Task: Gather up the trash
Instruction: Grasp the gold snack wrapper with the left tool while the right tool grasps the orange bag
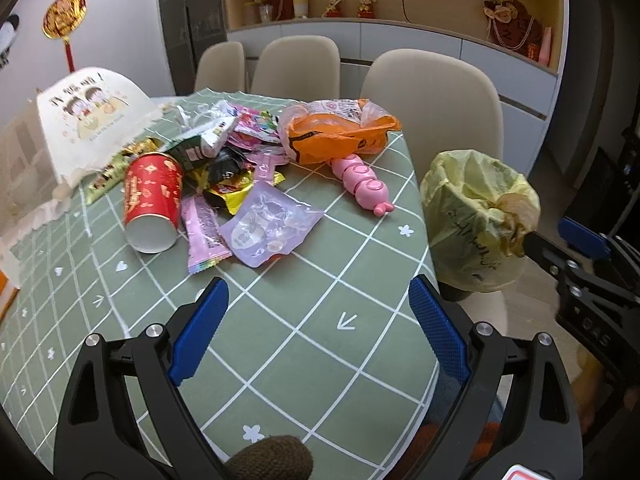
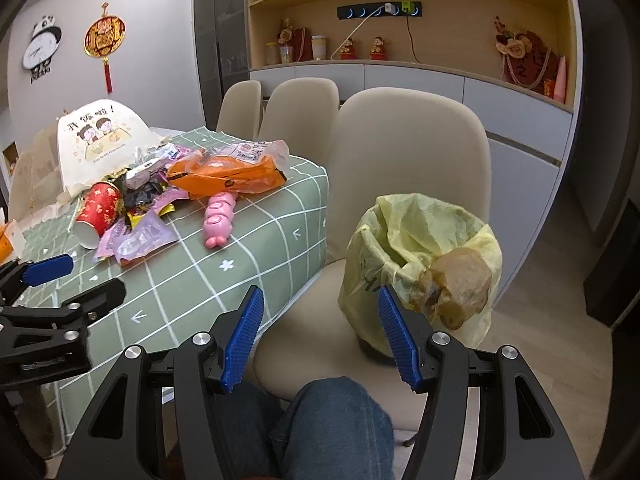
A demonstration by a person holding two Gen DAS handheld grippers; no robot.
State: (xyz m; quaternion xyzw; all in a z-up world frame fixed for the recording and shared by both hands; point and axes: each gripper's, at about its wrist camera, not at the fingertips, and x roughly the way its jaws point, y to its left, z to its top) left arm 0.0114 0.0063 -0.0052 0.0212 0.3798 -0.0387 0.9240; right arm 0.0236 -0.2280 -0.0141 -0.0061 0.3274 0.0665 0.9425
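Clearly most of the work remains: the heap of crinkled snack wrappers [image 1: 224, 168] sits toward the far left of the green grid-patterned tablecloth [image 1: 320, 320], and none of it looks cleared. At its near edge lie a tipped red paper cup [image 1: 152, 200], mouth toward the camera, a pale purple plastic pouch [image 1: 272, 224] and a pink striped wrapper [image 1: 204, 236]. Toward the far right edge of the cloth are an orange plastic bag [image 1: 340, 132] and a pink segmented toy [image 1: 364, 180] (whether that counts as trash, I cannot say). The small bin lined with a yellow plastic bag [image 2: 420, 256] stands on the seat of a beige chair [image 2: 400, 152] just off the cloth's right edge; a crumpled brownish piece [image 2: 460, 284] already rests at its rim, so the collecting seems barely begun.

The left gripper [image 1: 316, 328] hovers over bare cloth near the front edge, its blue pads spread wide and holding nothing. The right gripper [image 2: 320, 336] is likewise wide open and empty, above the chair seat beside the bin, touching nothing.
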